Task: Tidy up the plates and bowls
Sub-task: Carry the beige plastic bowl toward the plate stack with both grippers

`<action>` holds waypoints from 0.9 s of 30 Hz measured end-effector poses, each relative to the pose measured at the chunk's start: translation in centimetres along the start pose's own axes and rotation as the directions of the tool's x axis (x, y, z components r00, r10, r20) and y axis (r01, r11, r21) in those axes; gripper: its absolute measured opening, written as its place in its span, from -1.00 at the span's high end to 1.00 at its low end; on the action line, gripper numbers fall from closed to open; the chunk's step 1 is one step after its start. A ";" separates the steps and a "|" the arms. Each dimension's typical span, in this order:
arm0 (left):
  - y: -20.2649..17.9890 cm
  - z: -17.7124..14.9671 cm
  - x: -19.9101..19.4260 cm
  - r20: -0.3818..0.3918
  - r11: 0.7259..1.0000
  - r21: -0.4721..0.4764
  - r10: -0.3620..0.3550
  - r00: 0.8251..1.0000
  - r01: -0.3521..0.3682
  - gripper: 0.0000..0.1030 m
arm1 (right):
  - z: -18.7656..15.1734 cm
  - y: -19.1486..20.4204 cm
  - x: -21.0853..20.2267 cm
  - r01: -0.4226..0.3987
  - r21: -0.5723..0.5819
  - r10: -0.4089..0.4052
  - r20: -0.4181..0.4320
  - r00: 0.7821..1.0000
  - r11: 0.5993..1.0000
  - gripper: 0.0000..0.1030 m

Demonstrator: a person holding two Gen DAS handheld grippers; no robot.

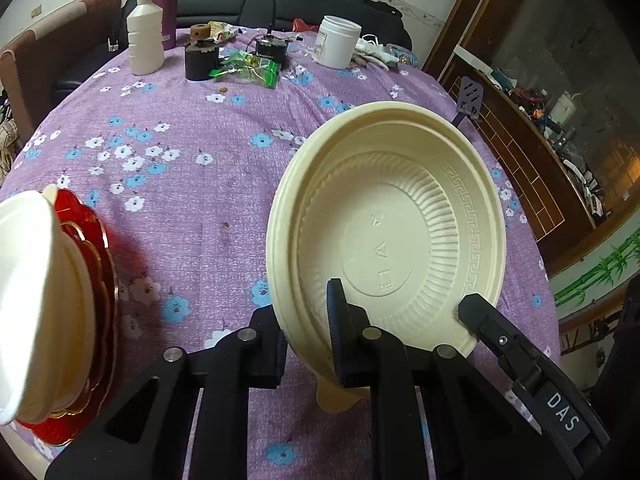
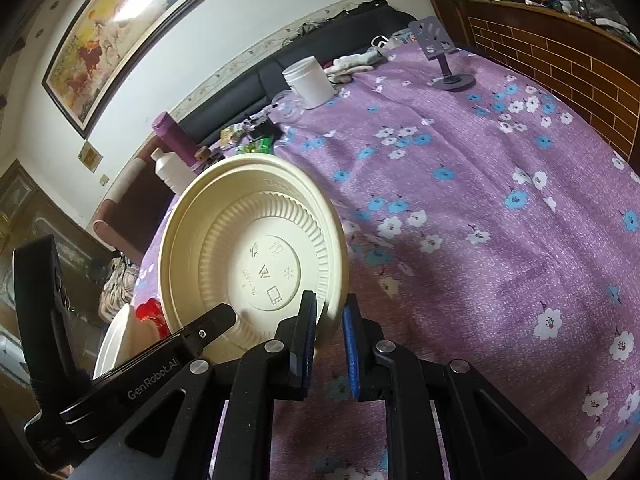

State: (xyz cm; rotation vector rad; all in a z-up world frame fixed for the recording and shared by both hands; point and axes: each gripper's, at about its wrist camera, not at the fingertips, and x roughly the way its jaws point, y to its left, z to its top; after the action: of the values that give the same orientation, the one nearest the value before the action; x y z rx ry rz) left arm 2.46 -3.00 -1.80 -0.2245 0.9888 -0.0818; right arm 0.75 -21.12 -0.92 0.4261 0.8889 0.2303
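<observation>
My left gripper (image 1: pixel 310 334) is shut on the rim of a cream plastic bowl (image 1: pixel 384 228), which is tilted up on edge above the purple flowered tablecloth (image 1: pixel 180 184). In the right wrist view the same bowl (image 2: pixel 252 256) shows its ribbed underside, and my right gripper (image 2: pixel 330 332) is closed on its rim too. The other gripper's black finger (image 2: pixel 208 328) crosses the bowl's lower edge. At the left stands a stack of cream bowls (image 1: pixel 44 304) on red plates (image 1: pixel 100 280).
At the table's far side stand a white bottle (image 1: pixel 145 36), a purple flask (image 1: pixel 166 2), a white tub (image 1: pixel 338 42), green snack packets (image 1: pixel 248 68) and dark small items. A grey phone stand (image 2: pixel 442 56) is at the far right. A black sofa lies behind.
</observation>
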 end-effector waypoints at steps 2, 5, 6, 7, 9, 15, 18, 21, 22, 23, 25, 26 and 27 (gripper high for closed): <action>0.2 0.0 -0.5 0.006 1.000 -0.001 -0.002 1.000 0.002 0.70 | 0.0 0.4 -0.3 -0.010 -0.007 0.010 0.003 1.000 1.000 0.76; 0.6 -0.1 -1.1 0.015 1.000 -0.005 -0.006 1.000 0.006 0.70 | 0.0 0.9 -0.6 -0.022 -0.019 0.022 0.005 1.000 1.000 0.76; 0.7 -0.1 -1.3 0.017 1.000 -0.007 -0.008 1.000 0.008 0.70 | -0.1 1.0 -0.7 -0.027 -0.023 0.027 0.006 1.000 0.999 0.76; 0.9 -0.1 -1.5 0.019 1.000 -0.008 -0.008 1.000 0.009 0.70 | -0.1 1.2 -0.8 -0.031 -0.027 0.031 0.007 0.999 0.999 0.76; 1.1 -0.1 -1.8 0.024 1.000 -0.010 -0.010 1.000 0.010 0.70 | -0.1 1.6 -0.9 -0.040 -0.034 0.040 0.007 0.999 0.999 0.76; 1.8 0.0 -2.9 0.041 1.000 -0.018 -0.005 0.999 0.006 0.70 | 0.0 2.6 -1.2 -0.059 -0.060 0.059 0.005 0.998 0.996 0.76; 2.1 0.2 -3.5 0.052 1.000 -0.027 -0.005 0.999 0.007 0.70 | 0.2 3.2 -1.4 -0.075 -0.074 0.075 0.002 0.997 0.994 0.76; 2.6 0.4 -4.0 0.061 0.999 -0.040 -0.004 0.998 0.006 0.70 | 0.4 3.9 -1.4 -0.089 -0.087 0.089 -0.002 0.996 0.992 0.76; 3.0 0.4 -4.2 0.064 0.999 -0.049 -0.004 0.998 0.007 0.70 | 0.5 4.1 -1.4 -0.095 -0.090 0.095 -0.006 0.995 0.991 0.76; 3.2 0.4 -4.3 0.065 0.999 -0.053 -0.004 0.998 0.007 0.70 | 0.6 4.4 -1.4 -0.103 -0.095 0.102 -0.010 0.995 0.990 0.76; 3.7 0.5 -4.6 0.067 0.998 -0.064 -0.002 0.998 0.006 0.70 | 0.6 4.8 -1.2 -0.116 -0.099 0.115 -0.018 0.993 0.988 0.76; 3.8 0.5 -4.9 0.068 0.998 -0.069 0.000 0.998 0.004 0.70 | 0.7 4.9 -1.2 -0.123 -0.098 0.121 -0.023 0.992 0.988 0.76; 4.0 0.5 -5.1 0.070 0.997 -0.072 0.002 0.998 0.003 0.70 | 0.8 5.1 -1.1 -0.135 -0.096 0.132 -0.034 0.991 0.986 0.76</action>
State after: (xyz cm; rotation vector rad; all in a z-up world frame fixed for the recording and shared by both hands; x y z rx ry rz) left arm -0.05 1.84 1.76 -0.2922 0.9230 -0.0384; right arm 0.59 -17.14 2.55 0.3920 0.8726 0.4019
